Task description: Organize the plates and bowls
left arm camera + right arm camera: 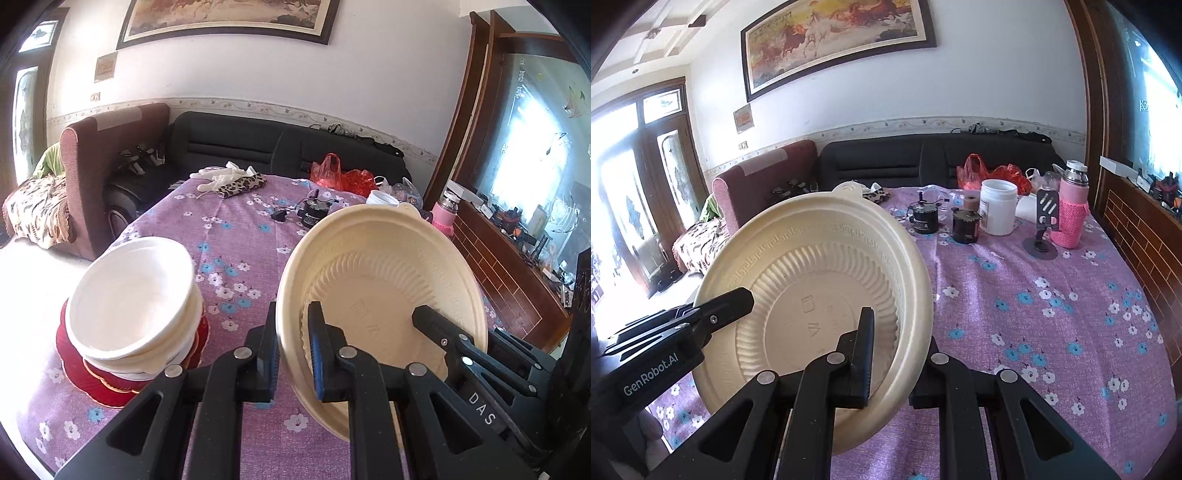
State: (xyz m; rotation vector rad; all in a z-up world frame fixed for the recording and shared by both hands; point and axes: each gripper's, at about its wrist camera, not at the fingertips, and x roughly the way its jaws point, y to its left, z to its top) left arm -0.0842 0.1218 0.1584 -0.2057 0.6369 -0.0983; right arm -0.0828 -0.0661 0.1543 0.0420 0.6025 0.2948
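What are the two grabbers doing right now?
Left gripper: closed on the cream plastic bowl's rim.
Right gripper: closed on the same bowl's opposite rim.

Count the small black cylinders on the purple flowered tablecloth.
2, at the far end: the left black cylinder, and the right black cylinder beside the white plastic jar. The cream plastic bowl may hide more.

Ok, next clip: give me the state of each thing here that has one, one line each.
cream plate: lifted off the table, tilted, gripped at opposite rims by both grippers
left gripper: shut on the plate's rim
right gripper: shut on the plate's rim
bowl stack: nested upright, leaning a little, resting on red plates
white jar: upright, lid on
pink flask: upright, capped
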